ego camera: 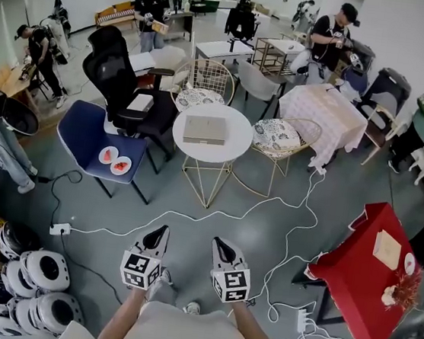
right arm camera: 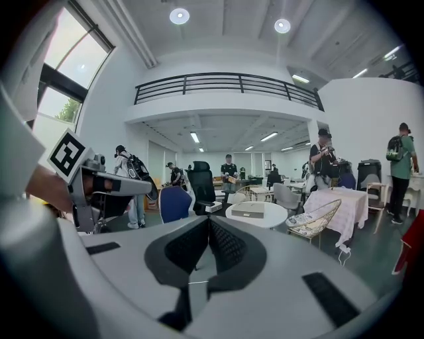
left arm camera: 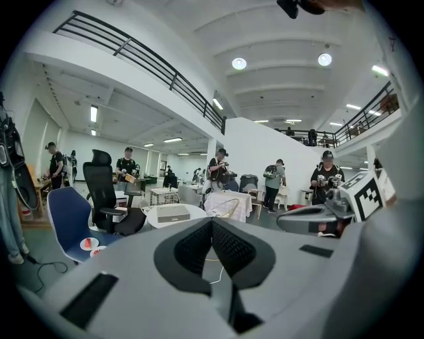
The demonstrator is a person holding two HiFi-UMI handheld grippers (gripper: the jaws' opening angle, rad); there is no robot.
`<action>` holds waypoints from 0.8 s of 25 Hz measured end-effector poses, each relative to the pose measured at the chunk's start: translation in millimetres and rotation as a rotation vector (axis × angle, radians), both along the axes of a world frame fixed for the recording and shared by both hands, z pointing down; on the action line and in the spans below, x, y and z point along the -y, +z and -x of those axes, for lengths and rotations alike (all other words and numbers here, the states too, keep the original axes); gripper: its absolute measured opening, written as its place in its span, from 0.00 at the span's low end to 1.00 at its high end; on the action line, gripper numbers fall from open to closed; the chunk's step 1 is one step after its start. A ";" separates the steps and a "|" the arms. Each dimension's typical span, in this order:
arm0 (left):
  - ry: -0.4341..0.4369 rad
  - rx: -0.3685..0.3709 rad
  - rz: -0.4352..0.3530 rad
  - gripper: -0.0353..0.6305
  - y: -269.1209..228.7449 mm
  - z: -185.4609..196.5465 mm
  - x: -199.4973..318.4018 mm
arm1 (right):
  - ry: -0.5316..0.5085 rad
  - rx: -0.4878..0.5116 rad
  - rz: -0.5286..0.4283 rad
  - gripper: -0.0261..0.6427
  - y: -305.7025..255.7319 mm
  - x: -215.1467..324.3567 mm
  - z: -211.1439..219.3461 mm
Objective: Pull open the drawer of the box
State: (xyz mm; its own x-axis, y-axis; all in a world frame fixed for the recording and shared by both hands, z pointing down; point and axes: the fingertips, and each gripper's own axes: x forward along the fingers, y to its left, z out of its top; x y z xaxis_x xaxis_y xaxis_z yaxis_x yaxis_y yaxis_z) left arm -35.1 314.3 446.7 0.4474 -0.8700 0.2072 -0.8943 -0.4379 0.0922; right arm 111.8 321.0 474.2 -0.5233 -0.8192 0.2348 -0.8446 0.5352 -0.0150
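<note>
We carry the left gripper [ego camera: 159,235] and right gripper [ego camera: 220,246] clenched and empty, low in the frame, because the box [ego camera: 205,129] sits well apart on the round desk [ego camera: 229,153] at centre, its drawer apparently unopened.

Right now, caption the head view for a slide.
Both shut, the left gripper and right gripper face a flat grey box on a round white table.

Left hand-held gripper [ego camera: 161,231], right hand-held gripper [ego camera: 219,242]: jaws closed, empty
</note>
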 end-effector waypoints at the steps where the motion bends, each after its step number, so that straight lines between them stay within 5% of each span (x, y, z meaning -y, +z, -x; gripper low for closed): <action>1: 0.000 0.000 0.001 0.07 0.9 0.4 3.8 | 0.004 -0.002 0.000 0.06 0.9 2.9 -1.3; 12: 0.003 -0.019 0.006 0.07 17.5 21.1 72.5 | 0.013 -0.028 0.006 0.06 13.5 67.9 15.7; 20: 0.049 -0.023 0.032 0.07 46.4 54.5 185.8 | 0.026 -0.040 0.052 0.06 43.2 175.4 59.3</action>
